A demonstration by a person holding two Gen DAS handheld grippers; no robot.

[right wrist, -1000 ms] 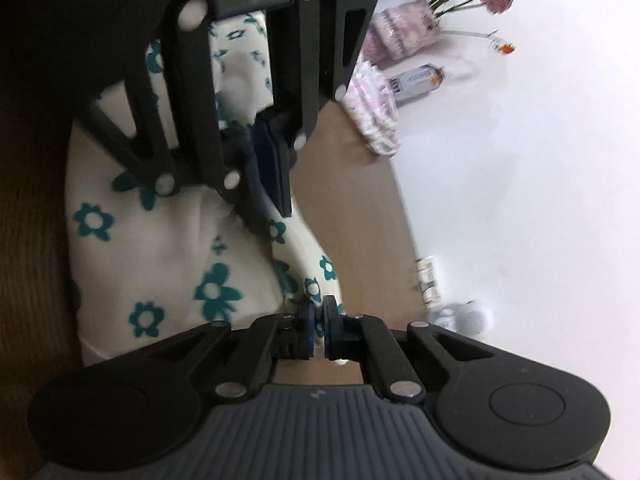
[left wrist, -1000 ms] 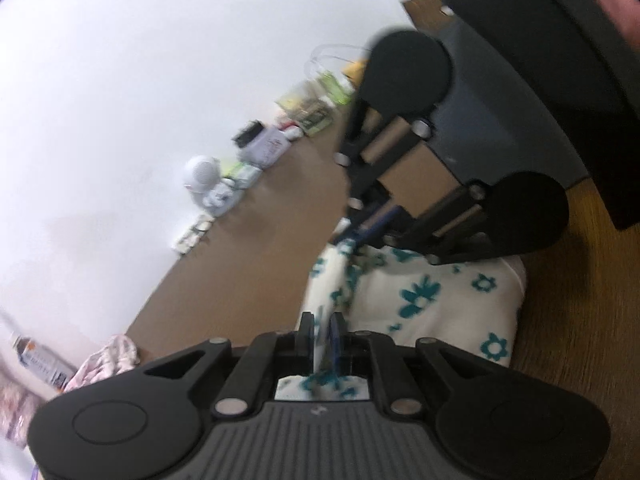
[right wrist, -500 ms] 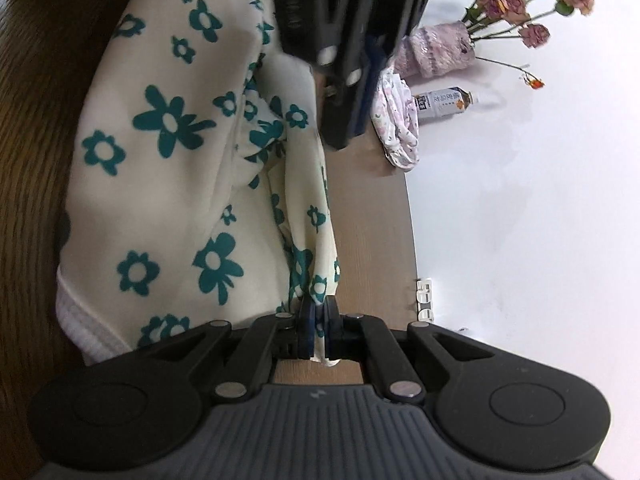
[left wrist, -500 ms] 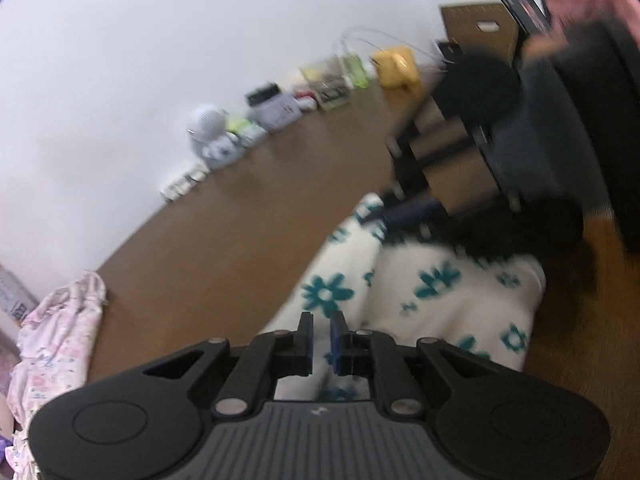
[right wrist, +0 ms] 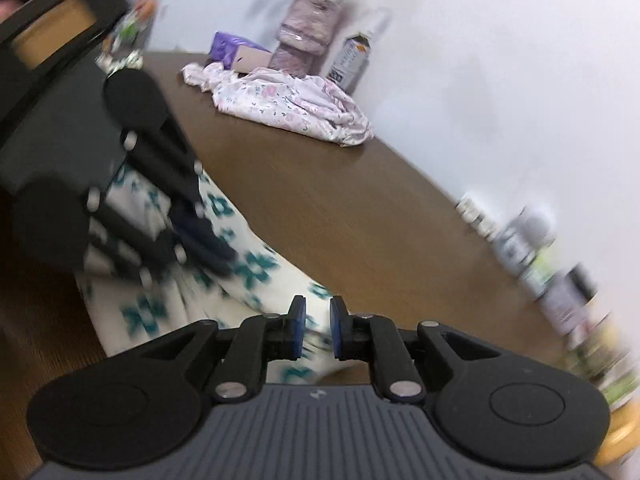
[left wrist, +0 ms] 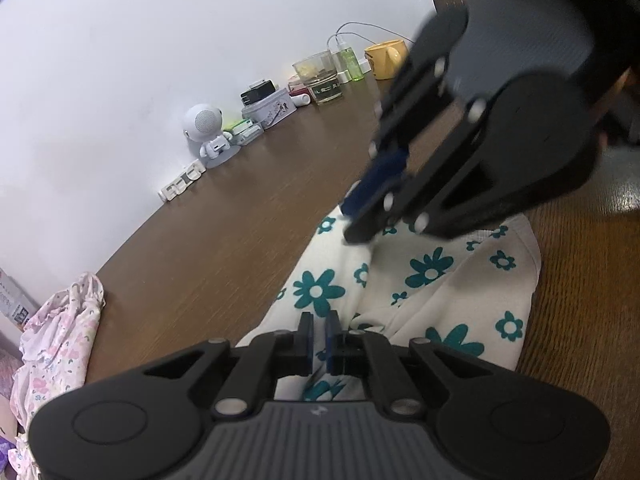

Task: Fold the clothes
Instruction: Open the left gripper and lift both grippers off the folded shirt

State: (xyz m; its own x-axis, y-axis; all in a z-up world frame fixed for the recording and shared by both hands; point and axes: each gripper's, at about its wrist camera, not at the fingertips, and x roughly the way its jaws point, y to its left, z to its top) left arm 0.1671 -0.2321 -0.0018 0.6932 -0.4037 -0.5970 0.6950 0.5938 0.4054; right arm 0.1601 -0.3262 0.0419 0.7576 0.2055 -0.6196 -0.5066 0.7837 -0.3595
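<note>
my left tool (left wrist: 318, 336) has its two fingers a narrow gap apart, with nothing pinched between them, and it hangs low over the near end of the cream garment with teal flowers (left wrist: 424, 280). my right tool (right wrist: 317, 330) has its fingers apart too, wider than the left, with the cloth lying under the gap and not gripped; in the left wrist view that same tool reaches in from the upper right, its blue-padded tips down at the far end of the garment. the garment lies bunched in a long shape on the brown wooden worktop (left wrist: 224, 216), one end near each tool, with a raised fold running along its middle. farther out on the worktop, a pink floral garment (right wrist: 296, 108) sits crumpled near the wall, well apart from the cream one. behind it stand a pinkish vase (right wrist: 308, 32) with flowers and a bottle (right wrist: 350, 62). along the wall on the other side i see a small white robot figure (left wrist: 206, 130), a tin box (left wrist: 270, 110), a glass jar (left wrist: 318, 76) and a yellow mug (left wrist: 386, 58). the right wrist view is smeared with motion blur.
</note>
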